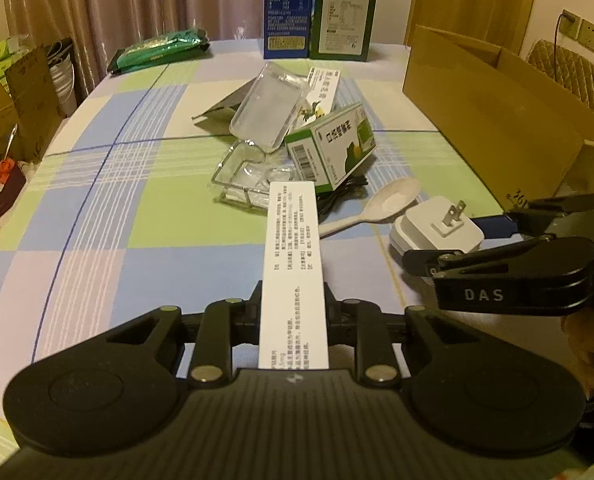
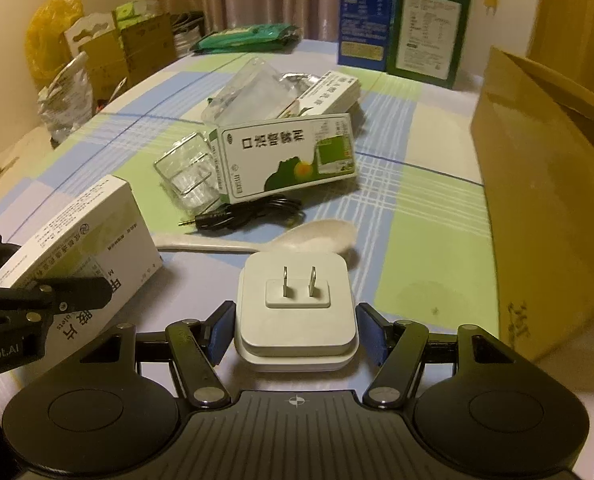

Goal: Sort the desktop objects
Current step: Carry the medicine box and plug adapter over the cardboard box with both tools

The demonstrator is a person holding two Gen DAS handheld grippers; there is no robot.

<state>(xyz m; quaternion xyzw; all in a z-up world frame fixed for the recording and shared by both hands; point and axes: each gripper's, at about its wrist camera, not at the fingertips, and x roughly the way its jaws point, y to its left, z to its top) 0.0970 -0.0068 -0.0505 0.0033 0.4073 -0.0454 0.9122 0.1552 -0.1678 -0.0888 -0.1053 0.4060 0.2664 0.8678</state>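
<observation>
My left gripper [image 1: 293, 298] is shut on the near end of a long white medicine box [image 1: 293, 240], held edge-up and pointing away over the table. In the right wrist view the same box [image 2: 81, 236] shows at the left between the left gripper's black fingers [image 2: 57, 294]. My right gripper [image 2: 296, 322] is shut on a white plug adapter [image 2: 296, 304], prongs up, with a blue pad pressed against each side. From the left wrist view, the adapter [image 1: 437, 228] and right gripper [image 1: 457, 238] lie to the right of the white box.
Beyond lie a white spoon [image 2: 297, 238], a black audio cable [image 2: 241, 216], a green-and-white medicine box [image 2: 289, 156] and clear plastic trays [image 1: 269, 108]. An open cardboard box [image 2: 545, 200] stands on the right. Tall blue [image 1: 287, 8] and green [image 1: 345, 16] cartons stand at the back.
</observation>
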